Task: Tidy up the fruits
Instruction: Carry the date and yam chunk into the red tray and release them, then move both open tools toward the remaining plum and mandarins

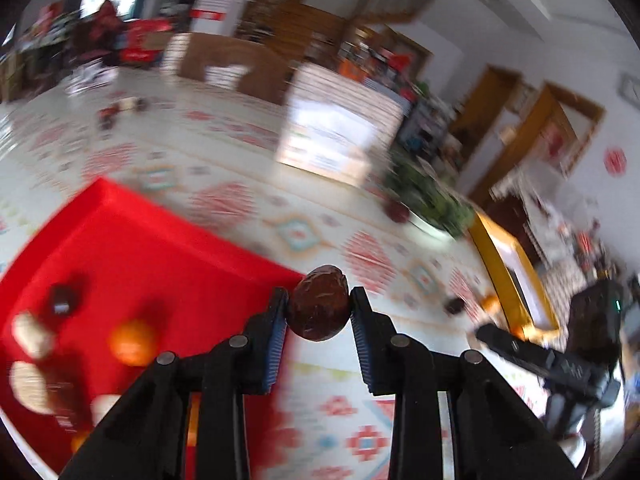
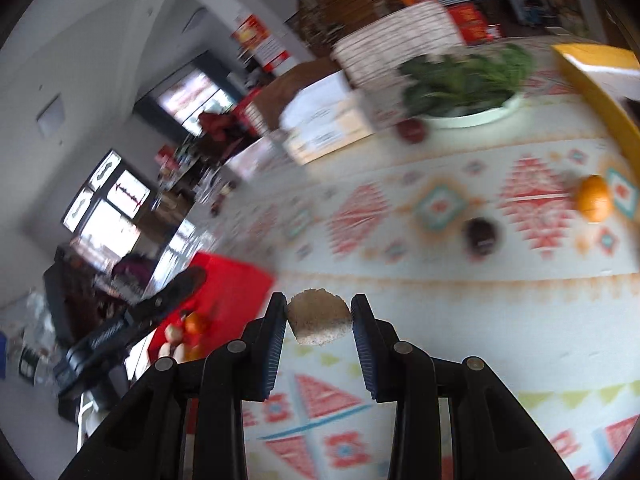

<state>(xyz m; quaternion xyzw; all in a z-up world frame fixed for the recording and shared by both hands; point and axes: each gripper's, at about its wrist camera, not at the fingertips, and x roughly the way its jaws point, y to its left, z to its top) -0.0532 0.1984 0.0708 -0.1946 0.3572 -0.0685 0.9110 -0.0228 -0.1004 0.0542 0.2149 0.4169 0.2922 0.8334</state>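
Observation:
My left gripper (image 1: pixel 319 304) is shut on a wrinkled dark brown fruit (image 1: pixel 318 303), held above the right edge of a red tray (image 1: pixel 132 240). The tray holds an orange (image 1: pixel 133 342), pale round fruits (image 1: pixel 32 336) and a dark piece (image 1: pixel 62 300). My right gripper (image 2: pixel 319 318) is shut on a pale tan, rough-skinned round fruit (image 2: pixel 319 318) over the patterned tablecloth. The right wrist view shows an orange (image 2: pixel 594 198) and a dark fruit (image 2: pixel 482 236) lying on the cloth, and the red tray (image 2: pixel 232 284) at the left with the other gripper (image 2: pixel 176 288) over it.
A white bowl of green leaves (image 2: pixel 464 84) stands at the back with a dark red fruit (image 2: pixel 412 130) beside it. A yellow tray (image 2: pixel 600 76) lies at the right. Cardboard boxes (image 2: pixel 328 128) sit behind the cloth. The table edge runs along the left.

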